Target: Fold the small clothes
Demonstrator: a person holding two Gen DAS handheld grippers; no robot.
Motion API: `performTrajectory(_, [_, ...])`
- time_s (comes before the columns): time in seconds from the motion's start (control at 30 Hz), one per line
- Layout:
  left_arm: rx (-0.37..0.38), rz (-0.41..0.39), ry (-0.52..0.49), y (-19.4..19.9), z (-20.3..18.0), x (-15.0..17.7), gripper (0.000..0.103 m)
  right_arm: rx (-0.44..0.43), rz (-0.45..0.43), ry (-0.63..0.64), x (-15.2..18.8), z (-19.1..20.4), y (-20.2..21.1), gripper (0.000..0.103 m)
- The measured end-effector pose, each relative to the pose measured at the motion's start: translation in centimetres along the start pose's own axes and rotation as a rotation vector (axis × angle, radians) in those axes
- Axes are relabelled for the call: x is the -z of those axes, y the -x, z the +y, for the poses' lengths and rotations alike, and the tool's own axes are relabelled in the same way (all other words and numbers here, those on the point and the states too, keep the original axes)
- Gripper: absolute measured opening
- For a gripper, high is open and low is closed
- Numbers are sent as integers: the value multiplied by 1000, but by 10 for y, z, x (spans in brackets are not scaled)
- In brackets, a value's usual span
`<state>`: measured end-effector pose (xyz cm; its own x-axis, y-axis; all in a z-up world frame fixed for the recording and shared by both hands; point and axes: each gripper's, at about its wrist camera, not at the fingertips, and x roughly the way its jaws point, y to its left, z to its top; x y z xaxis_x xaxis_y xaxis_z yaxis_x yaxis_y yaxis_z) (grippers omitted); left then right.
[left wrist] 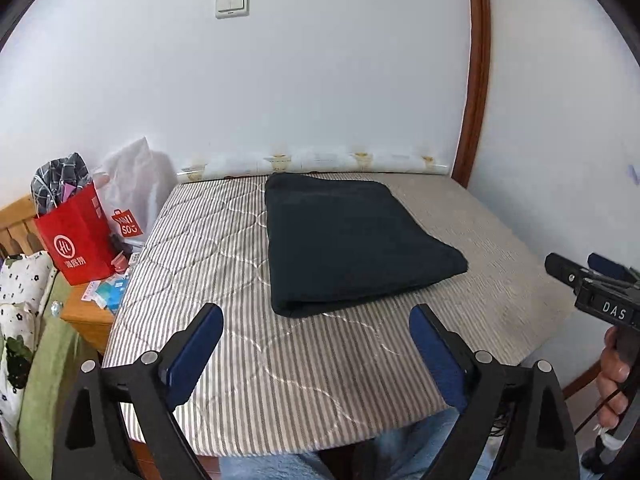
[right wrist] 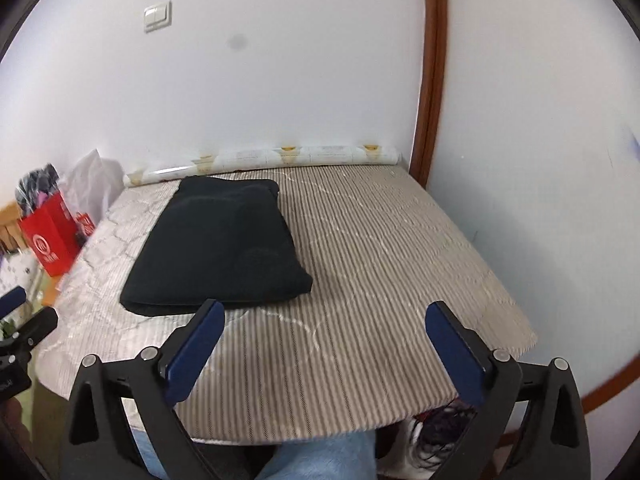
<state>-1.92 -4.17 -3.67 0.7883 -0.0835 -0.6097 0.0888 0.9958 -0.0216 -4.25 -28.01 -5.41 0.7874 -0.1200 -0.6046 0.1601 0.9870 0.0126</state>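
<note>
In the left wrist view, one folded dark garment (left wrist: 352, 240) is seen lying flat on one striped mattress (left wrist: 224, 364), toward its far side near the wall. Beside the bed, one red paper bag (left wrist: 78, 240) and one white plastic bag (left wrist: 132, 188) are counted. The left gripper (left wrist: 316, 320) is held above the near edge of the mattress, pointed downward at a slant; its two blue-padded fingers (left wrist: 196, 354) are spread wide with nothing between them. At the right edge, the right gripper (left wrist: 588, 270) and one hand (left wrist: 614, 376) gripping its handle are visible.

In the right wrist view, the same single garment (right wrist: 216, 248) is seen left of centre. The right gripper (right wrist: 324, 316) is likewise spread wide and empty, short of the garment.
</note>
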Motion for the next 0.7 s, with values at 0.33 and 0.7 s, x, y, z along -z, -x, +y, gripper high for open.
performTrajectory(0.33, [-26,-29,5,20,-5,12,94,28,-35,5,13,2,31,102])
performTrajectory(0.7, [-31,-34,23,24,-4,17,94,73,-48,11,17,3,45,102])
